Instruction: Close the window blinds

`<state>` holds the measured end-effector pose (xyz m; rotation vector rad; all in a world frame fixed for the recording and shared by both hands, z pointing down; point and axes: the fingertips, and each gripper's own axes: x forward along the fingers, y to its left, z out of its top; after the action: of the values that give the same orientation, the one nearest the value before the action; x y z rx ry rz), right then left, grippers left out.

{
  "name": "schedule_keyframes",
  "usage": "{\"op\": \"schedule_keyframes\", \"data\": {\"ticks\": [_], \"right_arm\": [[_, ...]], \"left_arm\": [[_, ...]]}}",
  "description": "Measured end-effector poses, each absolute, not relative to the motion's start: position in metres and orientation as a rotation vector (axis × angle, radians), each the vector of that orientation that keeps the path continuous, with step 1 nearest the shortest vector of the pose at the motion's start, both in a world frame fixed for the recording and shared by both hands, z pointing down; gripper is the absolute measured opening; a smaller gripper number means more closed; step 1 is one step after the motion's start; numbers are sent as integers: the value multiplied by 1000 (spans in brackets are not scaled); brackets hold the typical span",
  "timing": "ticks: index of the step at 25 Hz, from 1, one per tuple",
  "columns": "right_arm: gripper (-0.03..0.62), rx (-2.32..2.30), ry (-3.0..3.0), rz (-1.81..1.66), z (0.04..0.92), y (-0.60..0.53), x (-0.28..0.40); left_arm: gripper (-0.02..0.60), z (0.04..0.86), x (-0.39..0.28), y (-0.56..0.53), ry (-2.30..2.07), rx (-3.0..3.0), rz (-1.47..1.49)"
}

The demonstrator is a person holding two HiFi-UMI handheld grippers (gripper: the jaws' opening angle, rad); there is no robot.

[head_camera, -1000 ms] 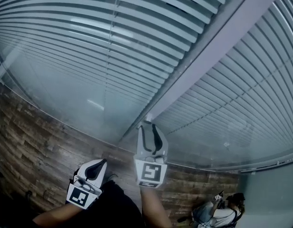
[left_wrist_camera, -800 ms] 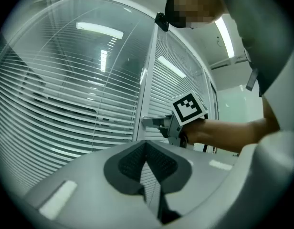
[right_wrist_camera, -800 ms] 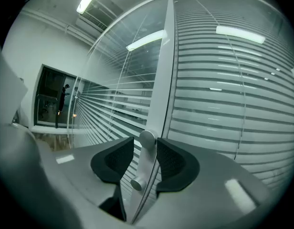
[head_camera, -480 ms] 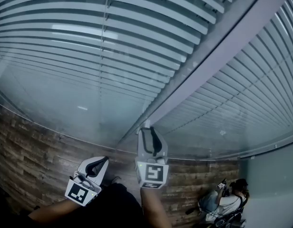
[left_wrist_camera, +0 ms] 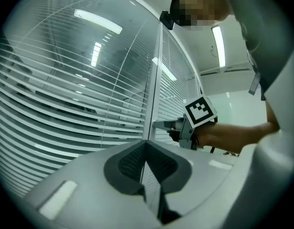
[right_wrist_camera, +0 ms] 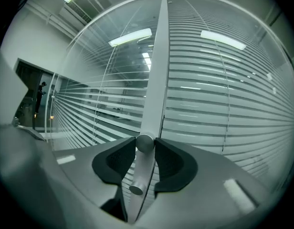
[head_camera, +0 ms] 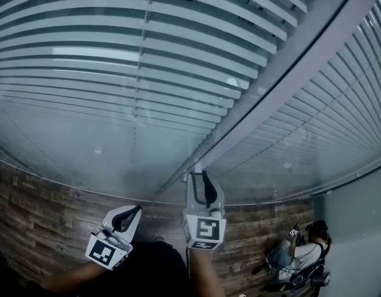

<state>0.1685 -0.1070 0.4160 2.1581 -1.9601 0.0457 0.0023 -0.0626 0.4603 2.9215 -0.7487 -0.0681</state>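
We're seeing the blinds [head_camera: 178, 48] fill more of the head view than a second ago, with the seated person [head_camera: 299, 255] at lower right sitting a touch further right and lower in the picture. The right gripper [head_camera: 200, 177] is sitting slightly further right against the window post [head_camera: 283, 85]. Its jaws have just been closing, and in the right gripper view we're watching a round knob [right_wrist_camera: 145, 142] sitting right between the pad tips, which appear to be touching it on both sides. A second small knob [right_wrist_camera: 136, 190] is sitting lower on the same post, deeper between the jaws, with free space either side. The left gripper [head_camera: 136, 210] is hanging below and to the left, well apart from the post, jaws closed tip to tip with nothing between them. The blinds are running across both panes, left and right of the post, behind the glass [head_camera: 85, 147], slats lying flat with gaps between them. Along the bottom edge we're seeing wood planking [head_camera: 42, 197] under the window, and the stretch of glass between the left gripper and the post is standing open.
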Motion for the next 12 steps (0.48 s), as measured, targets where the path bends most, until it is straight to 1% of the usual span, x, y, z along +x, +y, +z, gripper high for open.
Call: {"op": "schedule_keyframes", "data": {"ticks": [5, 12], "right_arm": [[129, 2119, -1918, -72, 410, -110, 167], [127, 2099, -1913, -19, 411, -109, 168]], "left_arm": [[-2, 472, -2, -74, -701, 2878, -55], [-2, 470, 0, -72, -583, 2885, -70]]}}
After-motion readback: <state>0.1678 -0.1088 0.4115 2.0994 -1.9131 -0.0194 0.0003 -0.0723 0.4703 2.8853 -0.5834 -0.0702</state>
